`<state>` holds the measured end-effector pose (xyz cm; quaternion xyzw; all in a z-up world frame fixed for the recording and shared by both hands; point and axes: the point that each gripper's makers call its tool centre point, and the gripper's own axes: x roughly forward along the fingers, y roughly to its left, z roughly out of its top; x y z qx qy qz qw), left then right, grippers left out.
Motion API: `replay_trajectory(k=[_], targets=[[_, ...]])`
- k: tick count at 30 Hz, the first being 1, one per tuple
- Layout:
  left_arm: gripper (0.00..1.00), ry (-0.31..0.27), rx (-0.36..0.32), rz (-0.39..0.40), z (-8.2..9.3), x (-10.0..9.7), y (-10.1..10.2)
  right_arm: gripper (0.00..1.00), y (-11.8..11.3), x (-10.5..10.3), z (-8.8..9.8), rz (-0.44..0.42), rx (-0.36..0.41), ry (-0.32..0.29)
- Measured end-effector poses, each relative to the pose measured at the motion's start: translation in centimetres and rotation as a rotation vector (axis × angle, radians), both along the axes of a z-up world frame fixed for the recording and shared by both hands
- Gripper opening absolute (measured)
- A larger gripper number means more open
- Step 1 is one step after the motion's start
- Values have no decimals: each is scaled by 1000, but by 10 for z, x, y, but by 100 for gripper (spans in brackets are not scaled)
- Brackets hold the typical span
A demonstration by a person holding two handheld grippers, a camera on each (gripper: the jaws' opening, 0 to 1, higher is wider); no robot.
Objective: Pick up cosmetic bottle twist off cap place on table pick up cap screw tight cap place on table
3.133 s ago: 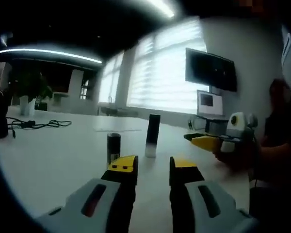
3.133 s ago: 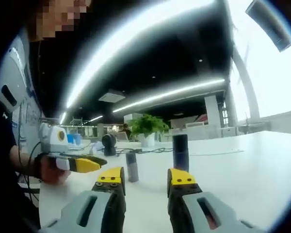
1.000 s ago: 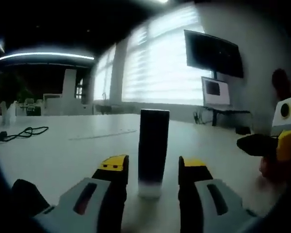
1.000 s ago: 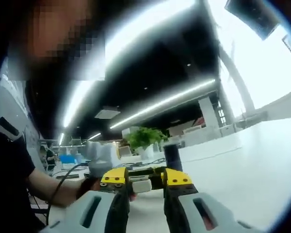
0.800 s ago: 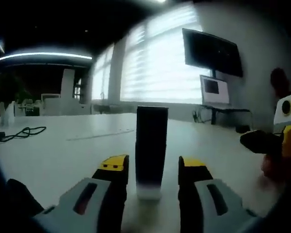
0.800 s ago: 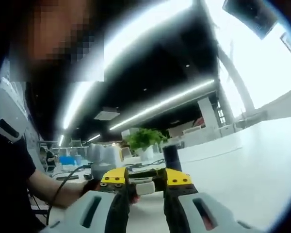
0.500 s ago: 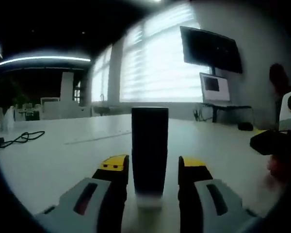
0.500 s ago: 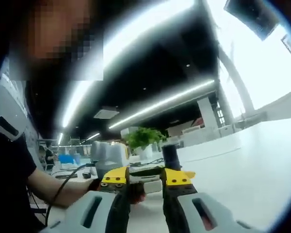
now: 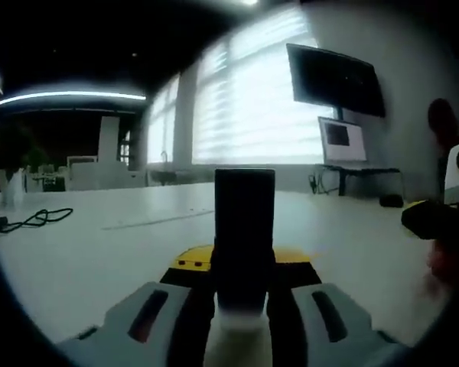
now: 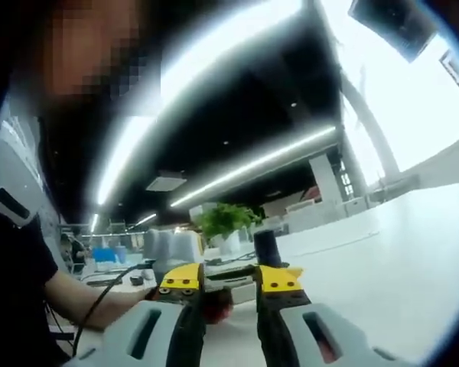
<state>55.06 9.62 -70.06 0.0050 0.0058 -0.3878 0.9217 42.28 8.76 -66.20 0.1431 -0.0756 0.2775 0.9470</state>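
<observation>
A tall dark cosmetic bottle with a white base stands upright on the white table, straight ahead in the left gripper view. My left gripper is shut on its lower half, the yellow tips pressed to both sides. My right gripper is open, and nothing sits between its jaws. Beyond its tips I see the bottle's dark top and the left gripper held in a hand. The right gripper also shows at the right edge of the left gripper view, off to the bottle's side.
A black cable lies on the table far left. A wall monitor and a small screen are by the bright windows. A potted plant stands at the back. The person's arm reaches in from the left.
The left jaws, open on either side of the bottle before, have closed onto it. The right gripper has stayed open and barely moved.
</observation>
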Motion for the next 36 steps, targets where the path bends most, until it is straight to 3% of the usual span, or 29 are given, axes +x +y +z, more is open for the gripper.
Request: replay_trajectory(k=[11, 21, 28, 36], targets=[[15, 21, -6, -27, -2, -3, -4, 19, -1, 0, 2, 0, 15, 1], [15, 4, -16, -40, -1, -8, -1, 19, -1, 0, 1, -5, 11, 0], [15, -5, -25, -115, 2, -28, -6, 19, -4, 2, 2, -18, 17, 0], [15, -3, -45, -161, 10, -46, 12, 19, -14, 5, 3, -36, 84, 20]])
